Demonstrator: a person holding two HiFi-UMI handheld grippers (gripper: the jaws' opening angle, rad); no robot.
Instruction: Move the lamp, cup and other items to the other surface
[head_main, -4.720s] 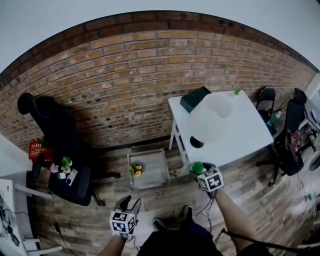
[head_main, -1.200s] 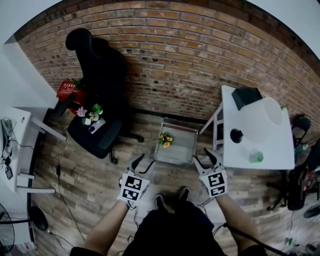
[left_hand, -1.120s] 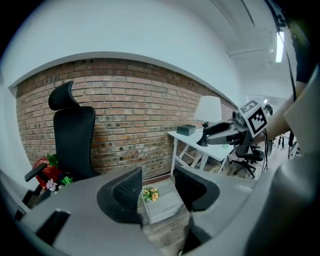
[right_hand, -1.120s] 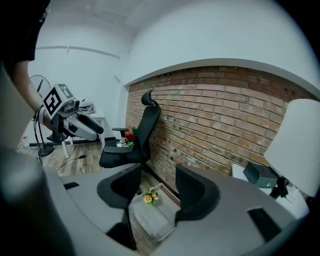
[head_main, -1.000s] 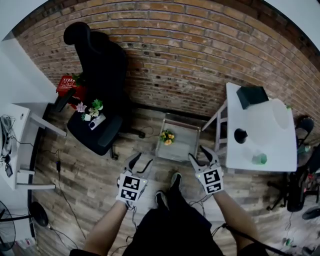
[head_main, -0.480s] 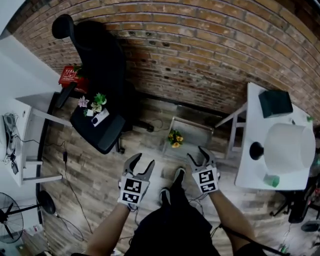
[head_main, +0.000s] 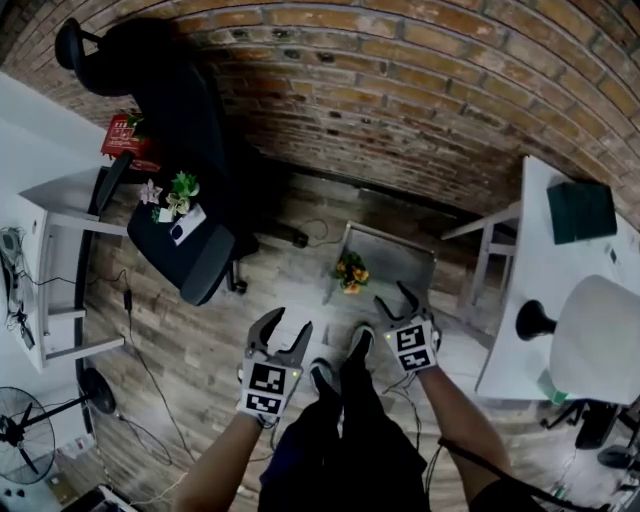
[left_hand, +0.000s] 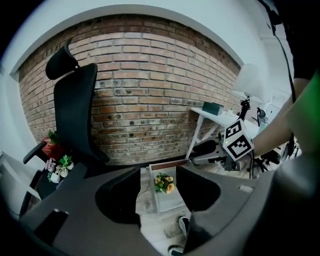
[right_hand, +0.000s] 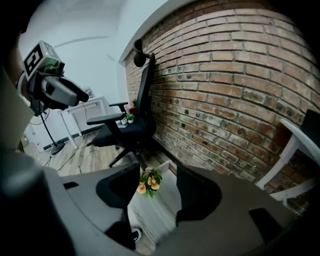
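Your left gripper (head_main: 284, 324) and right gripper (head_main: 394, 297) hang empty, jaws wide. An orange flower bunch (head_main: 351, 272) sits by the low glass counter's (head_main: 402, 262) left edge.

Brightness: you get even, soft indoor light; the white counter (head_main: 550, 265) and lampshade (head_main: 600, 340) verge on glare.
Shadows: the office chair (head_main: 208, 264) darkens the brick wall (head_main: 420, 100) behind it.
Distortion: heavy fisheye; brick courses bow, corners go black.
Focus: your left claw (left_hand: 157, 172) and right claw (right_hand: 158, 170) loom dark and soft up close; the room beyond is sharp.
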